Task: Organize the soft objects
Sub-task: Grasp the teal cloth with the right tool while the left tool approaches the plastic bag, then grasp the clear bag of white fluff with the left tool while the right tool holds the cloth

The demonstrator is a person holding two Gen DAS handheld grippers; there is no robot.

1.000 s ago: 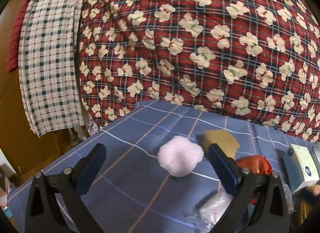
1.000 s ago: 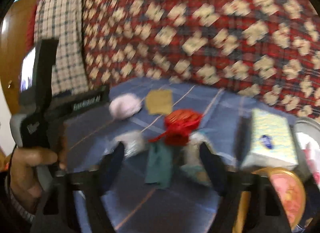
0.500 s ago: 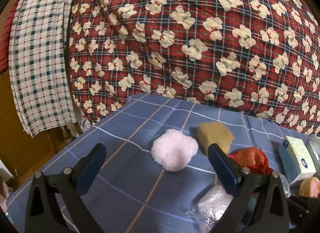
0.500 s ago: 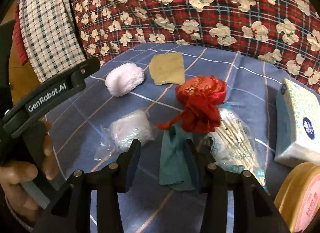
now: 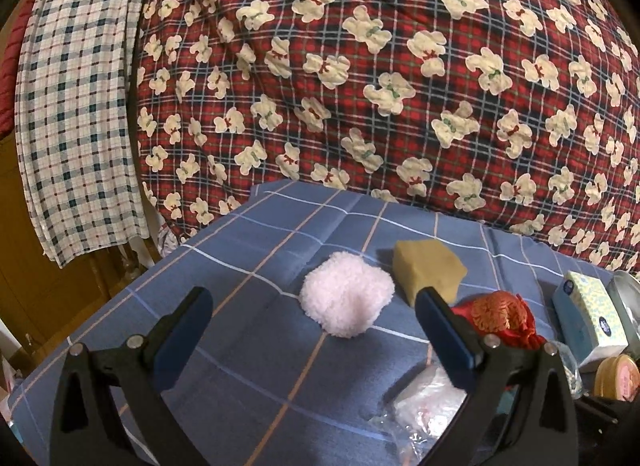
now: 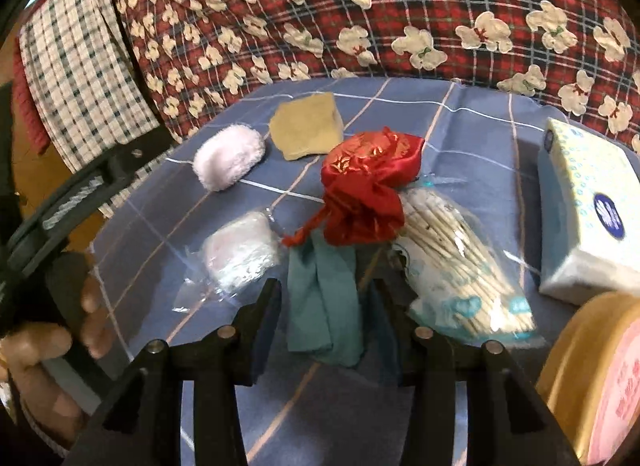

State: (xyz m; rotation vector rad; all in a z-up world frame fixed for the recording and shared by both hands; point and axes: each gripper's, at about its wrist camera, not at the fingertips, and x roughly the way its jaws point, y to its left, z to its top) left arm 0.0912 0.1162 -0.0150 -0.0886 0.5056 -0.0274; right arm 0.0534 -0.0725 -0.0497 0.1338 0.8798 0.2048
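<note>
A pink fluffy puff (image 5: 347,297) lies on the blue checked cloth (image 5: 248,306), a yellow sponge (image 5: 428,270) just right of it. My left gripper (image 5: 312,330) is open and empty, just short of the puff. In the right wrist view my right gripper (image 6: 326,320) has narrowed around a teal cloth (image 6: 324,306), its jaws close on either side of it. A red satin pouch (image 6: 368,181) lies beyond the cloth, with the puff (image 6: 228,155) and sponge (image 6: 306,129) farther back.
A plastic-wrapped white pad (image 6: 240,252) lies left of the teal cloth, a bag of cotton swabs (image 6: 460,262) right of it. A tissue pack (image 6: 588,205) and a round tin (image 6: 600,378) sit at the right. A plaid quilt (image 5: 380,65) rises behind.
My right gripper moved forward over the teal cloth and its jaws narrowed from wide open. My left gripper drifted slightly, staying open near the puff.
</note>
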